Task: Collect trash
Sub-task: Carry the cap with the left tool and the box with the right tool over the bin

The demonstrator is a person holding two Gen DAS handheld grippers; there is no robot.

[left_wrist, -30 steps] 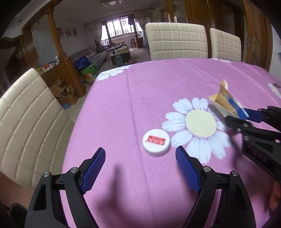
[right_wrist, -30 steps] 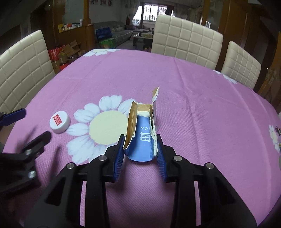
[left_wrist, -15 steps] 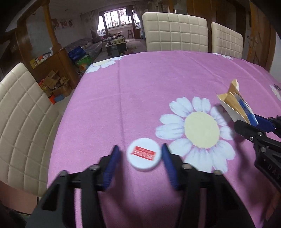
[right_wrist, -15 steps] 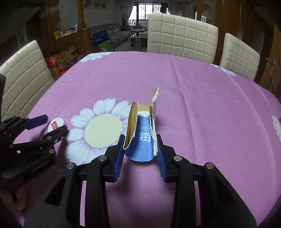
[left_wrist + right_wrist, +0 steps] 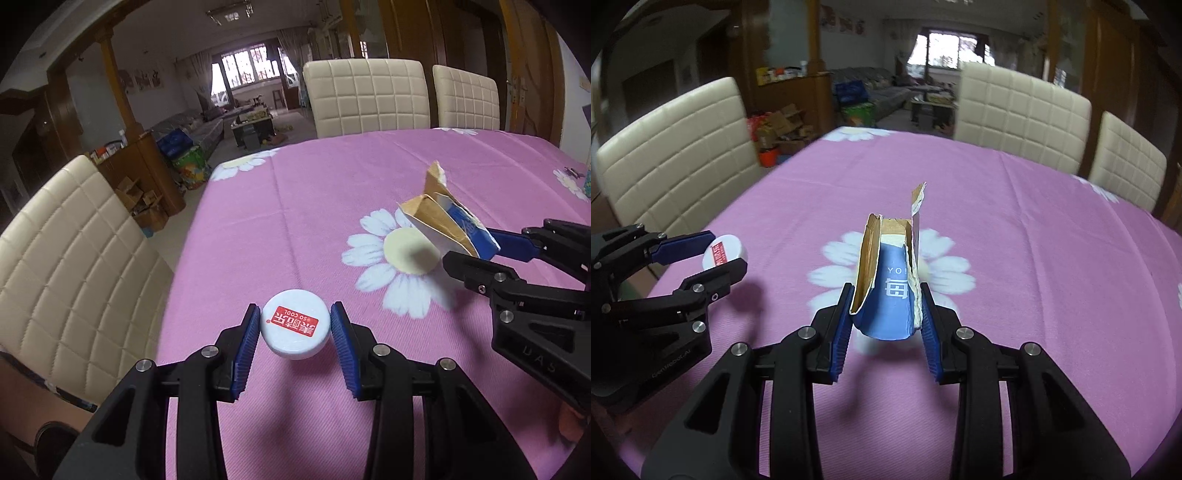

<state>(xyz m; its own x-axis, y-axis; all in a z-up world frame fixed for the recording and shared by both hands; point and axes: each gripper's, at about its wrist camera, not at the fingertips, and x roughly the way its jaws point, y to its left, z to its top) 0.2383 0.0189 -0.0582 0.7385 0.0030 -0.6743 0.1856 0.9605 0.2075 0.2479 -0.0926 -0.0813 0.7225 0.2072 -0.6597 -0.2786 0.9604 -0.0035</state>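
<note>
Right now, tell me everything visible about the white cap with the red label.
The white cap is a round, shallow, plastic-looking lid with a red label printed in white characters and "SO COOL". It sits clamped between the blue ribbed pads of the left hand-held gripper, apparently lifted above the purple tablecloth, label up.

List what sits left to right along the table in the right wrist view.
left gripper → white cap held between its fingers → torn blue carton in the right gripper, above the daisy on the pink tablecloth.
</note>
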